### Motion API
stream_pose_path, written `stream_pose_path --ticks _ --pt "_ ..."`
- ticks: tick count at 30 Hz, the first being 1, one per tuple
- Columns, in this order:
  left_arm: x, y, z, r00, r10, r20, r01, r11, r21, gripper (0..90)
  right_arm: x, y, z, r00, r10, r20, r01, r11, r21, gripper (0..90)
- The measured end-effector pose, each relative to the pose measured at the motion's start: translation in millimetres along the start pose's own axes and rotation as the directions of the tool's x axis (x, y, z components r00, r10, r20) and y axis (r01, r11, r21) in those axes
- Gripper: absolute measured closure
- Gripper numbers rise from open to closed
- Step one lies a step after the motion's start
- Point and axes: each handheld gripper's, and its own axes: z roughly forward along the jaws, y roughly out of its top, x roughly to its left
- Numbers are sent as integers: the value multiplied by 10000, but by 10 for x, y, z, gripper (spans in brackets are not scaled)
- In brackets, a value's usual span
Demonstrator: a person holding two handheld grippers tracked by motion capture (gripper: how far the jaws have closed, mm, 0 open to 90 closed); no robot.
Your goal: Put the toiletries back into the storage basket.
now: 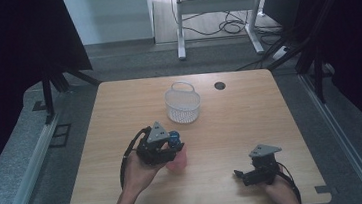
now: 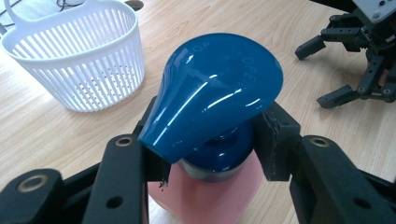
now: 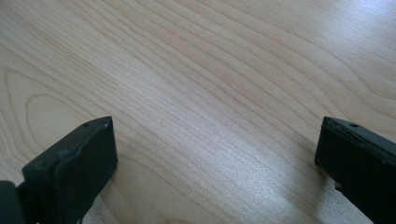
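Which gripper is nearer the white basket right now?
Left. The left gripper, shut on the blue-capped pink bottle, sits just in front of the white basket. The right gripper rests with its jaws open near the table's front right edge, much farther off.

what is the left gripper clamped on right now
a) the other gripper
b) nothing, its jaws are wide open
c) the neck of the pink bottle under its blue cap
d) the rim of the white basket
c: in the left gripper view, the left gripper has both pads pressed on the pink bottle just under its blue cap, apart from the white basket.
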Motion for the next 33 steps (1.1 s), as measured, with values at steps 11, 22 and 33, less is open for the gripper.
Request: stream_pose_path --ticks 11,22,33 --pt "89 114 32 9999 -150 29 150 9999 -62 527 -2 1 -1 10000 -22 -8 22 10000 7 0" --pt "166 233 25 9995 -293 -82 291 9995 -155 528 -1 0 1 10000 -16 6 16 10000 -9 0" --pt "248 363 54 9993 -272 -247 267 9995 -193 528 -1 0 1 10000 -11 6 11 10000 -14 0"
